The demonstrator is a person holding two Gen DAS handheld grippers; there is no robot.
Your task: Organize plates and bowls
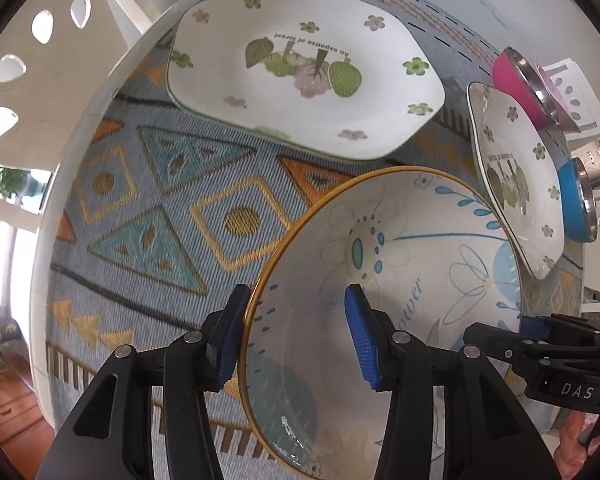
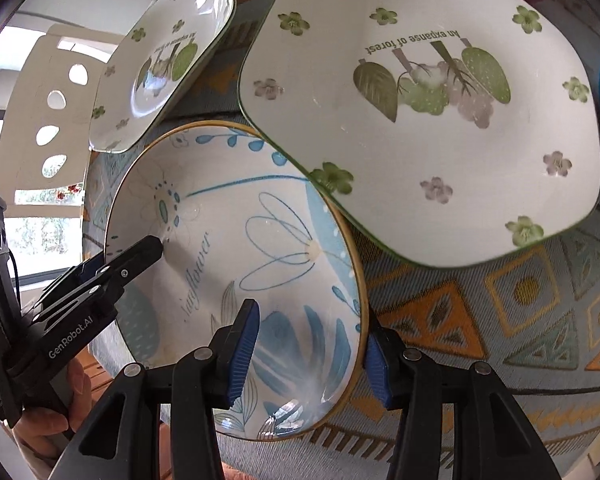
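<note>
The plates [image 2: 420,128] are showing "An expanse of forest"; the bowl [image 2: 236,280] "Sunflower"; the left gripper [image 2: 148,246] "GenRobot.AI"; the right gripper [image 1: 500,332] "DAS"

The bowl [image 1: 384,264] and both plates [image 1: 304,68] [image 2: 420,120] look like glazed ceramic, smooth and glossy. The tablecloth [image 1: 160,208] is coarse woven cloth, matt. The pink bowl [image 1: 520,84] has a shiny metal lining. Ribbed blue pads [image 1: 362,340] look rubbery.
</note>
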